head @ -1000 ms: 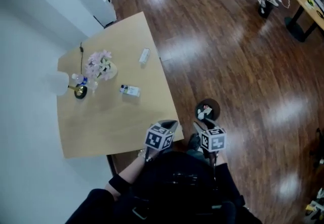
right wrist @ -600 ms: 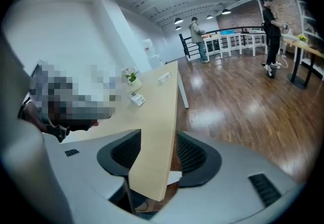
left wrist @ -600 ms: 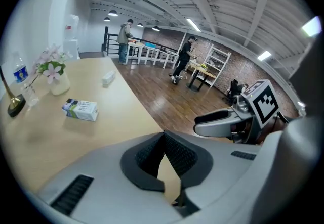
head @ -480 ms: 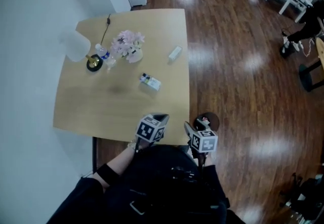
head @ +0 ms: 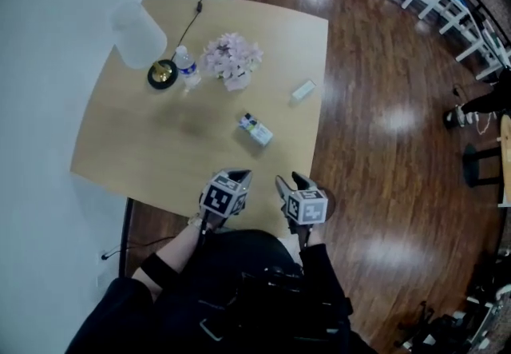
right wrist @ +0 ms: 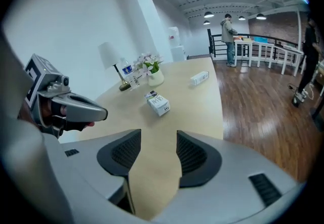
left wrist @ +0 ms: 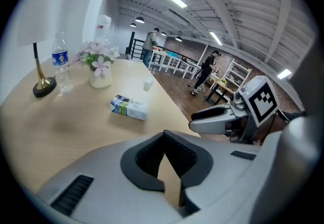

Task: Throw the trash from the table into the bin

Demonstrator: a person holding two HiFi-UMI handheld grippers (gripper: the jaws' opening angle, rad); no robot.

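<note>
A small blue, green and white carton (head: 255, 129) lies in the middle of the light wooden table (head: 144, 145); it also shows as the carton (left wrist: 128, 107) and the carton (right wrist: 157, 102). A small white box (head: 303, 89) rests near the table's right edge, and the same box (right wrist: 200, 78) shows in the right gripper view. My left gripper (head: 239, 177) hovers at the near table edge, its jaws together at the tips and empty (left wrist: 163, 134). My right gripper (head: 289, 180) is beside it, open with only tabletop between its pads (right wrist: 158, 139). Both point towards the carton, well short of it.
At the table's far left stand a white lamp (head: 137, 25), a water bottle (head: 186, 69) and a vase of pink flowers (head: 231, 57). A dark round thing on the floor (head: 327, 202) is mostly hidden behind my right gripper. People and white furniture are far off to the right.
Both grippers have swung left from over the floor to the table's near edge, rolling as they went. The table now lies straight ahead. The jaws look unchanged.
</note>
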